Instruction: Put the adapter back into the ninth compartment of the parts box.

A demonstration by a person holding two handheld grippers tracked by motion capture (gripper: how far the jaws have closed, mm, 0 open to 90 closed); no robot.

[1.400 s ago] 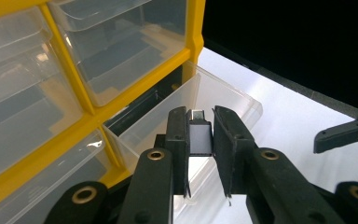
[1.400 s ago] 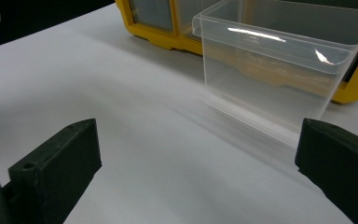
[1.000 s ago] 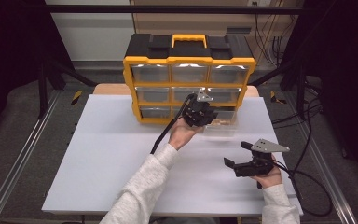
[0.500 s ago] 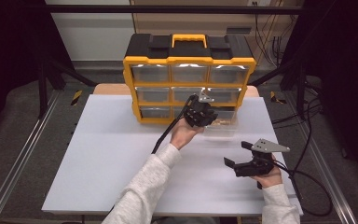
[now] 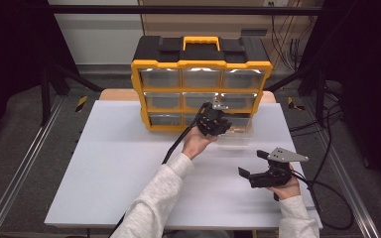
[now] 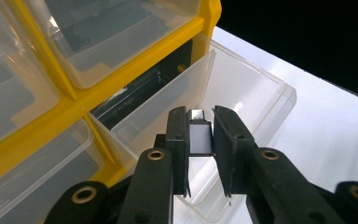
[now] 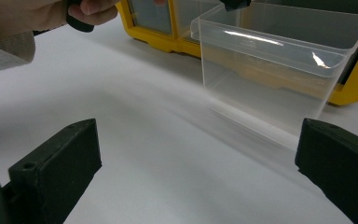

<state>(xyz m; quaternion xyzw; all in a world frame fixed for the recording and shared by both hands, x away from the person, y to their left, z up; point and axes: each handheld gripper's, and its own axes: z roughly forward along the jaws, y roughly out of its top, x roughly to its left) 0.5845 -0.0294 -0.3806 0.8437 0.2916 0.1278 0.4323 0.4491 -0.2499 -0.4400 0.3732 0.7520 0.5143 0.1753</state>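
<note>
Over the pulled-out clear drawer (image 6: 242,107) at the bottom right of the yellow organizer (image 5: 201,64), the left gripper (image 6: 200,135) hangs with its fingers (image 6: 176,140) pinching a small grey-and-silver piece (image 6: 199,133), something like a little plug, upright between the pads. From above, that gripper (image 5: 213,119) sits just in front of the cabinet's lower row, right at the open drawer (image 5: 235,135). Nearer the person, on the white bench (image 5: 119,163), the right gripper (image 5: 258,163) rests low and well apart from the drawer, its fingers (image 7: 58,163) spread wide with nothing between them, pointing toward the drawer's clear front wall (image 7: 270,79).
</note>
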